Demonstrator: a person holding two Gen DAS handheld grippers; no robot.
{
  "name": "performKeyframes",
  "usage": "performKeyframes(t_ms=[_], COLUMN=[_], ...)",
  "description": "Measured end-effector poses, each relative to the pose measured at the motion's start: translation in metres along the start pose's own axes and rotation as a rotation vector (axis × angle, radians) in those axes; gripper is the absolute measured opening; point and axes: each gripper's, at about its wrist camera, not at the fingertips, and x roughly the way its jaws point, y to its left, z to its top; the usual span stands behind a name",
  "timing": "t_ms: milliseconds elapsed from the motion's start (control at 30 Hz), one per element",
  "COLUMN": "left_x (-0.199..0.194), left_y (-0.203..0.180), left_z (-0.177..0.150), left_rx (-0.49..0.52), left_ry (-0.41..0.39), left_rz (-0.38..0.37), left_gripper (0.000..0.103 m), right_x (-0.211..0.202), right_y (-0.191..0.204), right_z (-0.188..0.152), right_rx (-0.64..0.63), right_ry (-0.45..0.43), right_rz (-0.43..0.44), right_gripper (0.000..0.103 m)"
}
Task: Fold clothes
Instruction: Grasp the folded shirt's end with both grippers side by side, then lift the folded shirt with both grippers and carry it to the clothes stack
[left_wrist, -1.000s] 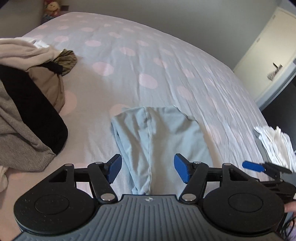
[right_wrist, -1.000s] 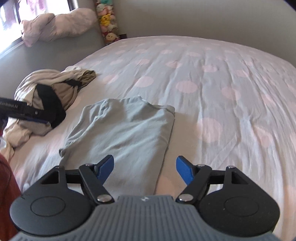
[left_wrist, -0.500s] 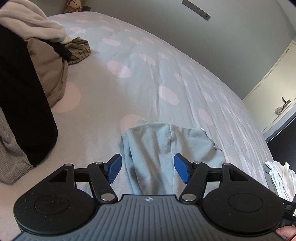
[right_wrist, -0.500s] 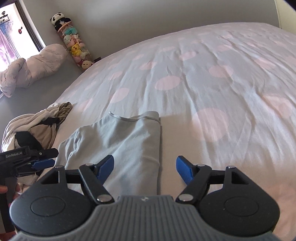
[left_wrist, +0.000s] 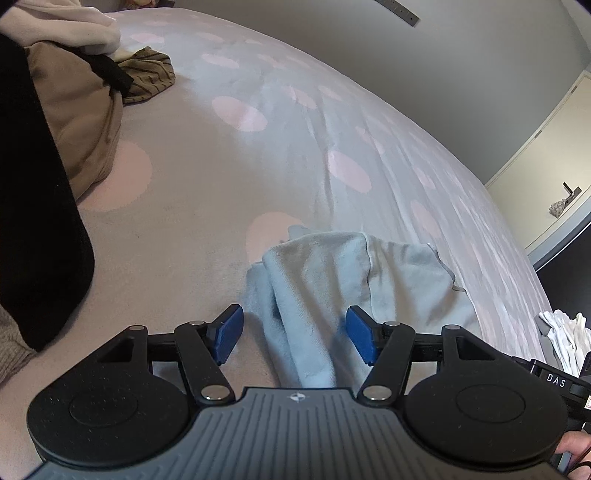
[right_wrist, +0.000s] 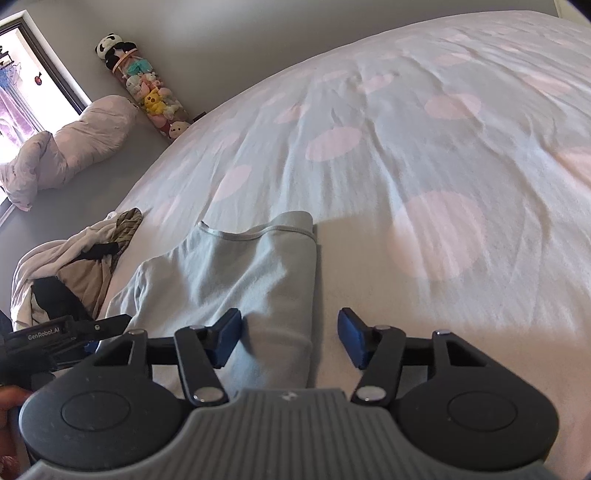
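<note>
progress: light blue garment was already folded in lengthwise, narrow strip on the bed; judged mid-fold, final crosswise fold(s) not yet done.
left to do: finish this garment; heap of unfolded clothes beside it looked untouched, so most of the task was judged still ahead.
garment place: flat on the dotted bedcover, near bed edge, neckline end away from the cameras; heap well off to its left side.
left gripper: jaws fairly wide and closing; near-left part of the garment lay between the blue pads, pads not pressing on it yet.
right gripper: jaws about half wide and closing; garment's right folded edge sat between them, left pad over the cloth, right pad over bare bedcover; no pinch seen.
contact: could not tell whether either gripper's pads touched the fabric.
other: white cloth at far right of the left view, apart from the garment.
</note>
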Motion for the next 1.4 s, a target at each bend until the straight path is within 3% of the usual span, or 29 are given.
performKeyframes(t_ms=[233, 467, 767, 1033, 1167, 1400], left_x=[0.009, 0.013, -0.014, -0.058, -0.083, -0.106], left_y=[-0.005, -0.007, -0.021, -0.05, -0.078, -0.16], left_z=[0.001, 0.004, 0.005, 0.009, 0.014, 0.028], left_rx=[0.032, 0.027, 0.091, 0.153, 0.189, 0.299], left_ry=[0.008, 0.029, -0.043, -0.143, -0.194, -0.267], left_rz=[-0.024, -0.069, -0.07, -0.088, -0.12, -0.215], left_gripper=[0.036, 0.015, 0.013, 0.012, 0.012, 0.012], right_x=[0.009, 0.011, -0.011, -0.06, -0.093, -0.17], right_y=[0.001, -0.002, 0.012, 0.032, 0.034, 0.012], right_z=[0.002, 0.003, 0.006, 0.009, 0.015, 0.032], right_rx=[-0.018, -0.002, -0.035, -0.072, -0.066, -0.058], right_ry=[-0.006, -0.008, -0.075, -0.171, -0.248, -0.414], right_rz=[0.023, 0.077, 0.118, 0.165, 0.18, 0.166], right_gripper=[0.047, 0.024, 0.018, 0.016, 0.015, 0.014])
